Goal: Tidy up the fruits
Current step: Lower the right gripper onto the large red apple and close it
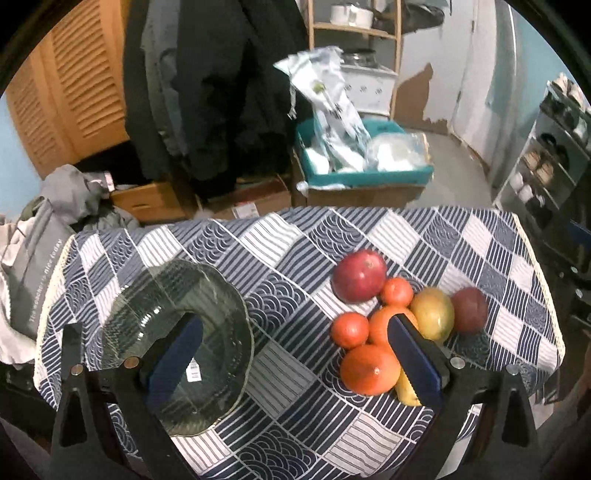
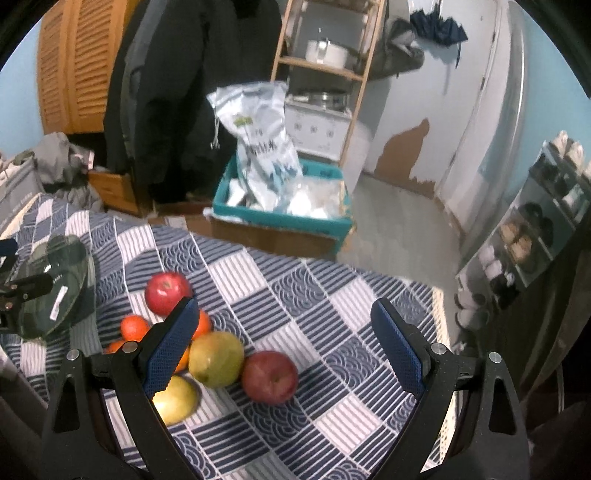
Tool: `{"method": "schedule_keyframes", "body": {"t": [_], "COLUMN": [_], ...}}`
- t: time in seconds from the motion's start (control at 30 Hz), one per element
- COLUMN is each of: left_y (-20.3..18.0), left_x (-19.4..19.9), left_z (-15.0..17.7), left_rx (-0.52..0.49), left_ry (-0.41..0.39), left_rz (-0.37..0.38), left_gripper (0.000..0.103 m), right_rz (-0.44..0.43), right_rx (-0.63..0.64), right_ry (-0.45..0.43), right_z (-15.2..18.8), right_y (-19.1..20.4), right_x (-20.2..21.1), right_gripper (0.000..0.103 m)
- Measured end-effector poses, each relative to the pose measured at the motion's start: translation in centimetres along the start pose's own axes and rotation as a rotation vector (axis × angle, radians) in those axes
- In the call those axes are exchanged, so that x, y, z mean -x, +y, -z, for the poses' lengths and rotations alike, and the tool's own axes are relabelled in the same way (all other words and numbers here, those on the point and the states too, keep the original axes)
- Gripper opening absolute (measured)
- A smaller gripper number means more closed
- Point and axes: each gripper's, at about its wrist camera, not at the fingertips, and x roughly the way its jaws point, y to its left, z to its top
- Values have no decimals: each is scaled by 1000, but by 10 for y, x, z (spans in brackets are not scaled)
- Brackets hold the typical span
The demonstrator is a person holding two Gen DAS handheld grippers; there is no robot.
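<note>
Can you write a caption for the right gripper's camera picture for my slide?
Open right gripper hovers over apples, a mango and oranges on a checked tablecloth.

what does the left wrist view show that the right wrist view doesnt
Only the left wrist view shows the whole glass plate face-on, empty, and the big orange unobstructed. Only the right wrist view shows the dark red apple up close, the folded umbrella and the left hand-held gripper by the plate. Both share the checked tablecloth, the fruit cluster, the larger red apple and the teal box.
</note>
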Motion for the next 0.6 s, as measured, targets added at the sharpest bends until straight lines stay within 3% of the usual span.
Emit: {"method": "schedule_keyframes", "body": {"t": [0.5,0.6], "left_y": [-34,-39], "left_x": [-63,-74], "left_z": [26,31], "left_rx": [-41,-44], "left_ry": [197,236], "left_rz": [63,66], "left_gripper": [101,97], "right_rz": [-34,-50], "right_rx": [9,5], "right_ry": [282,333], "right_z": [53,62], "right_y": [-9,-11], "right_x": [-72,-84], "right_gripper": [92,92]}}
